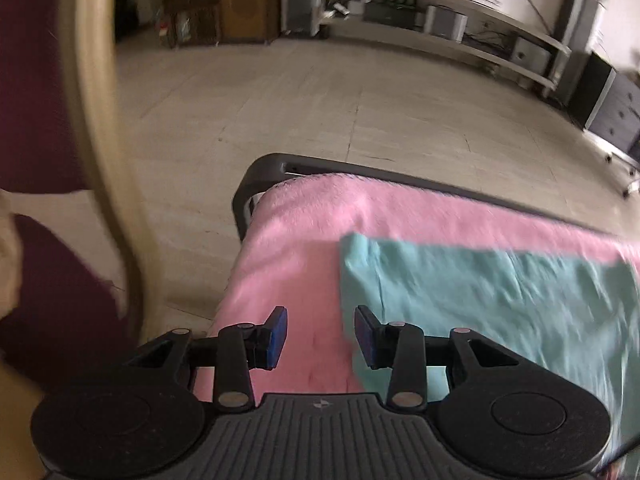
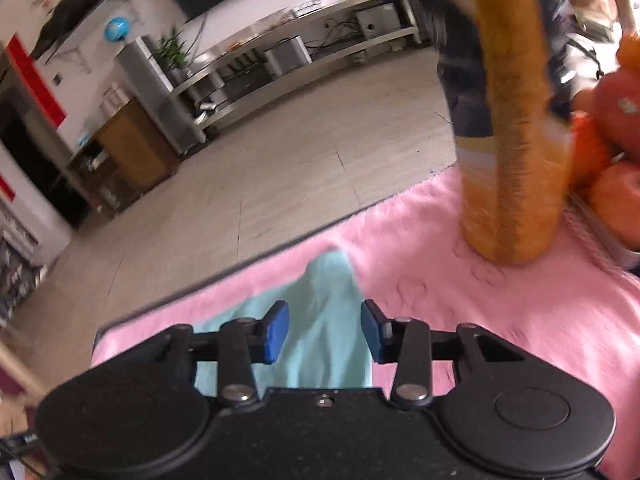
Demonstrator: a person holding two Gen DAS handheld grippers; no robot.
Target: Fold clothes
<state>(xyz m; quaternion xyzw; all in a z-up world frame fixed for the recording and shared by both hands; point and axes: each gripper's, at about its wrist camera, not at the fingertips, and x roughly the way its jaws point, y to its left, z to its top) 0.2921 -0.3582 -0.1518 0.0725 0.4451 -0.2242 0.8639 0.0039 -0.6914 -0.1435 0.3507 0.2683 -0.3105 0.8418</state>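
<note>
A teal cloth [image 1: 480, 292] lies flat on a pink fluffy blanket [image 1: 304, 232] that covers the table. In the left wrist view my left gripper [image 1: 322, 334] hangs open over the blanket at the cloth's left edge, with nothing between its blue pads [image 1: 278, 336]. In the right wrist view a corner of the teal cloth [image 2: 332, 276] points away over the pink blanket [image 2: 480, 320]. My right gripper [image 2: 325, 330] stands open above that corner. The cloth shows beneath the gap, and the pads [image 2: 277, 330] are clear of it.
The table's dark frame [image 1: 256, 176] ends just beyond the blanket, with tiled floor [image 1: 320, 100] past it. A curved wooden chair rail [image 1: 104, 160] and a maroon cushion [image 1: 36, 80] stand at the left. An orange plush object [image 2: 516, 160] and a basket of oranges [image 2: 616, 120] sit at the right.
</note>
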